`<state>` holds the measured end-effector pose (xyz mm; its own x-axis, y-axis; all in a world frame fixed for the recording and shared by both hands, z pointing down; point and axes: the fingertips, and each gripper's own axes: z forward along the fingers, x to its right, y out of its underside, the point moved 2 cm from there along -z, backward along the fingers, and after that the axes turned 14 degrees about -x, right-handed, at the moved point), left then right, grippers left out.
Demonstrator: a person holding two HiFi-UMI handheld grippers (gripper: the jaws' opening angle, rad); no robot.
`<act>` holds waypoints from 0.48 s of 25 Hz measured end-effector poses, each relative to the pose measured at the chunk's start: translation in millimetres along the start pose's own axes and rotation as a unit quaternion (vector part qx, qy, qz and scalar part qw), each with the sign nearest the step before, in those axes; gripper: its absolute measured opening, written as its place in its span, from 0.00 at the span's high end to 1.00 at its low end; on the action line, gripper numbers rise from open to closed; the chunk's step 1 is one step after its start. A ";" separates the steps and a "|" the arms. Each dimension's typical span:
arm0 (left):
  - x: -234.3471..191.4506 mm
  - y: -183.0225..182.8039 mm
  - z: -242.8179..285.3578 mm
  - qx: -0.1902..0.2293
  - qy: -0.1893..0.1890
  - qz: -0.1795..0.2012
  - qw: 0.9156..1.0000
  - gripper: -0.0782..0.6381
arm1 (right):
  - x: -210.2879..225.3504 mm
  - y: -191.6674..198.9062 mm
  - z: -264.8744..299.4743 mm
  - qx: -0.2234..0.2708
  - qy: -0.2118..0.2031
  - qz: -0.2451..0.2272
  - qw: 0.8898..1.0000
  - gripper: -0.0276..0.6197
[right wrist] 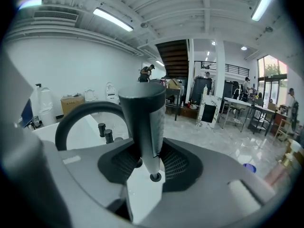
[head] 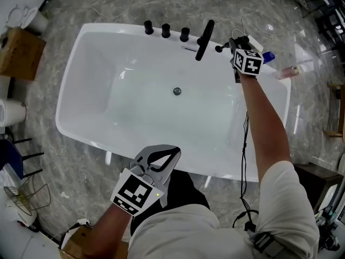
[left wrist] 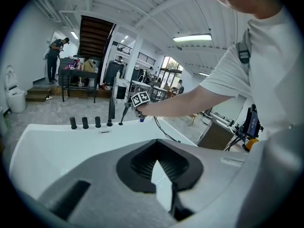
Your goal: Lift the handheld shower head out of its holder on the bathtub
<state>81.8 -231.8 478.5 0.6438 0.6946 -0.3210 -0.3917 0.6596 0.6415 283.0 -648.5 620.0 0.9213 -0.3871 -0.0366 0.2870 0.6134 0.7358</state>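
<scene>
My right gripper [head: 232, 43] is at the far rim of the white bathtub [head: 86, 139], shut on the black handheld shower head [head: 224, 47]. In the right gripper view the shower head [right wrist: 145, 127] stands upright as a dark cylinder between the pads of that gripper [right wrist: 151, 161], its round lower end showing over the white rim. The curved black spout [head: 205, 39] stands just left of it. My left gripper [head: 171, 154] hangs over the near rim, shut and empty. In its own view the left gripper [left wrist: 156, 161] has only the white tub behind it.
Three black knobs [head: 165, 30] line the far rim left of the spout. The drain [head: 177, 91] lies mid-tub. A cardboard box [head: 19, 53] and toilets [head: 27, 18] stand at the left. A black cable [head: 245, 144] hangs by my right arm. A person [left wrist: 56, 56] stands far off.
</scene>
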 end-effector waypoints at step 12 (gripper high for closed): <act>22.8 11.0 -26.7 0.014 0.005 0.006 1.000 0.88 | -20.5 -21.5 -63.8 0.031 -0.002 -0.015 0.999 0.73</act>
<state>74.5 -201.0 459.6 0.6330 0.7048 -0.3203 -0.3801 0.6434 0.6645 274.7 -609.9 561.8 0.9119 -0.4066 -0.0563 0.2967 0.5581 0.7749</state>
